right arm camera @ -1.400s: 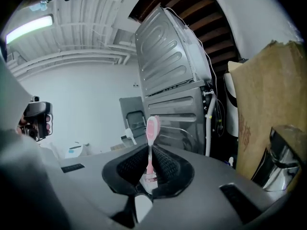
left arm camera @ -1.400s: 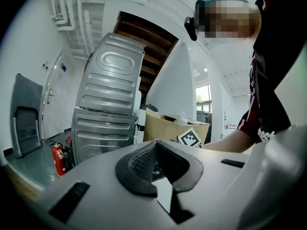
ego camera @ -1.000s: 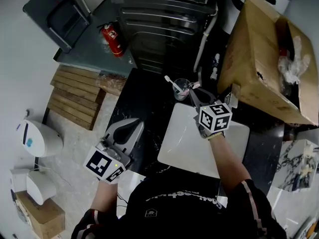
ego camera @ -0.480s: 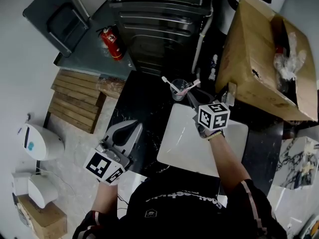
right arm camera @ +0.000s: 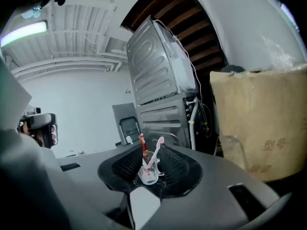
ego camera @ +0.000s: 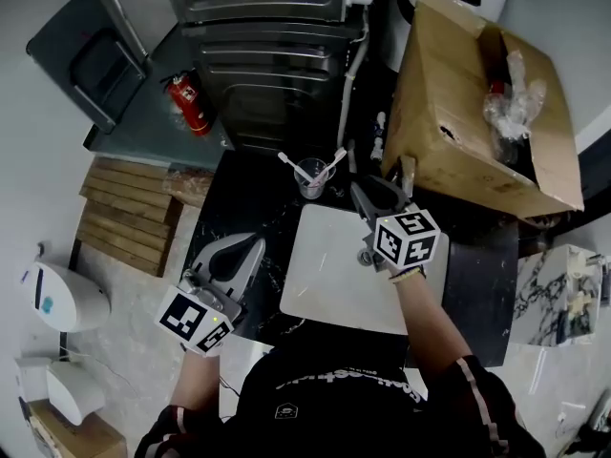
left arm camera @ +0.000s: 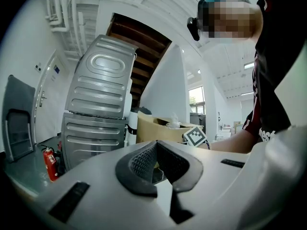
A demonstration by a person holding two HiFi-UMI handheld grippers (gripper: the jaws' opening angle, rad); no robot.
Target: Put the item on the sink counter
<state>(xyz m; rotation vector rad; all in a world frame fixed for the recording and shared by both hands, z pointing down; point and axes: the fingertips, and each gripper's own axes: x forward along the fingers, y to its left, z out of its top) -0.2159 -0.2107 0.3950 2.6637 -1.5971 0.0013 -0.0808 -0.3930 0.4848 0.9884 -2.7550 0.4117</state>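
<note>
A clear cup (ego camera: pixel 311 176) with toothbrushes stands on the black sink counter (ego camera: pixel 256 198), just behind the white basin (ego camera: pixel 334 275). My right gripper (ego camera: pixel 368 195) hovers over the basin's back edge, to the right of the cup and apart from it. Its jaws are a little open with nothing in them. In the right gripper view the cup (right arm camera: pixel 147 170) shows farther off, through the gap of my right gripper (right arm camera: pixel 149 152). My left gripper (ego camera: pixel 256 247) is shut and empty at the counter's left edge. In the left gripper view my left gripper (left arm camera: pixel 156 145) has its pads touching.
A large open cardboard box (ego camera: pixel 477 122) stands at the back right, close to my right gripper. A ribbed metal appliance (ego camera: pixel 258 46) rises behind the counter. A red fire extinguisher (ego camera: pixel 181 98) and a wooden pallet (ego camera: pixel 129 213) are on the floor to the left.
My right gripper has risen and drawn back to the right, away from the cup. The left gripper has shifted slightly. The head view has swung, so everything sits further left.
</note>
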